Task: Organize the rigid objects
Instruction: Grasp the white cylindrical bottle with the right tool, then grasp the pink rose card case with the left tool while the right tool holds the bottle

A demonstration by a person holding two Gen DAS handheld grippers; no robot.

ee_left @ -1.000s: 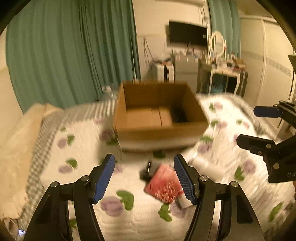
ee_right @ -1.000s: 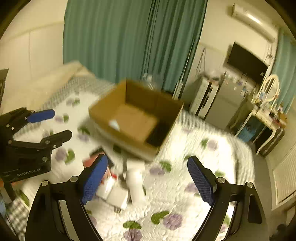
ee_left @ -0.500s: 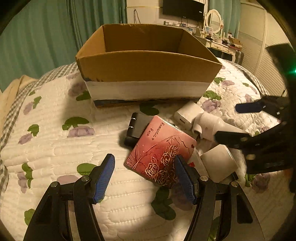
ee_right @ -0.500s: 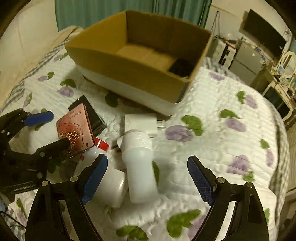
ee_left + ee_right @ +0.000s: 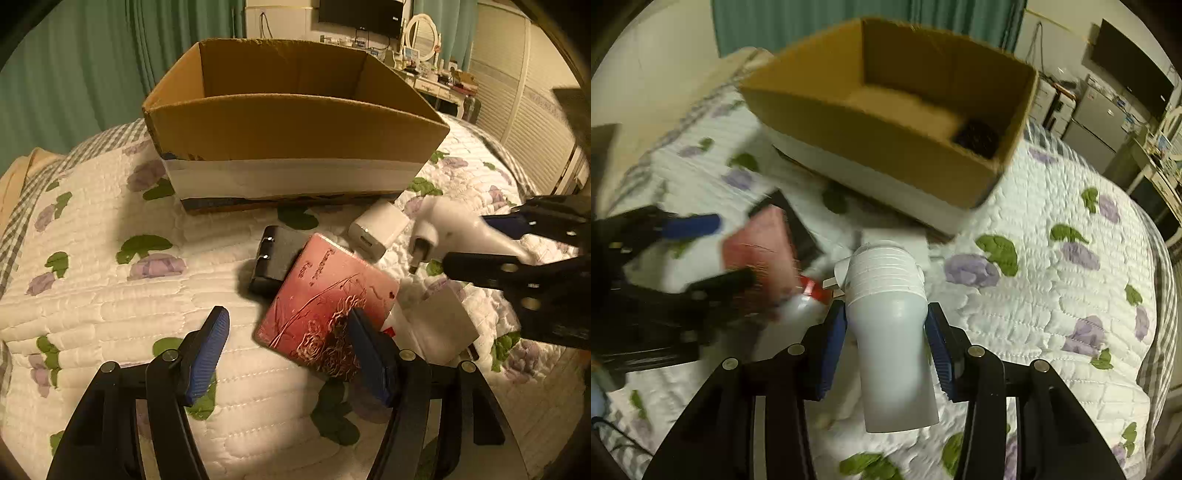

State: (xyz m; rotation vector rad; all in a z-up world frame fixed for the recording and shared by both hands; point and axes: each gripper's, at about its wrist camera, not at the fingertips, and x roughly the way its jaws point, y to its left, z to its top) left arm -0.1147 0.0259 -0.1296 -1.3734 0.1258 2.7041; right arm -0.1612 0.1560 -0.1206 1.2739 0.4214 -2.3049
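Observation:
A cardboard box (image 5: pixel 288 125) stands on the bed; it also shows in the right wrist view (image 5: pixel 886 122) with a dark item (image 5: pixel 977 134) inside. My right gripper (image 5: pixel 886 339) is shut on a white plastic bottle (image 5: pixel 890 332), seen in the left wrist view (image 5: pixel 465 232) too. My left gripper (image 5: pixel 288 347) is open, its right finger over a red rose-patterned box (image 5: pixel 325 302). A black device (image 5: pixel 275 258) lies partly under the red box. A white charger (image 5: pixel 376 230) lies near the cardboard box.
A white block (image 5: pixel 441 325) and a red-capped item (image 5: pixel 810 288) lie beside the red box. The floral quilt (image 5: pixel 110 277) covers the bed. A dresser with a mirror (image 5: pixel 424 37) and a TV (image 5: pixel 360 13) stand behind.
Both grippers came down toward the pile. My right gripper closed on the white bottle. My left gripper moved closer to the red box and stays open.

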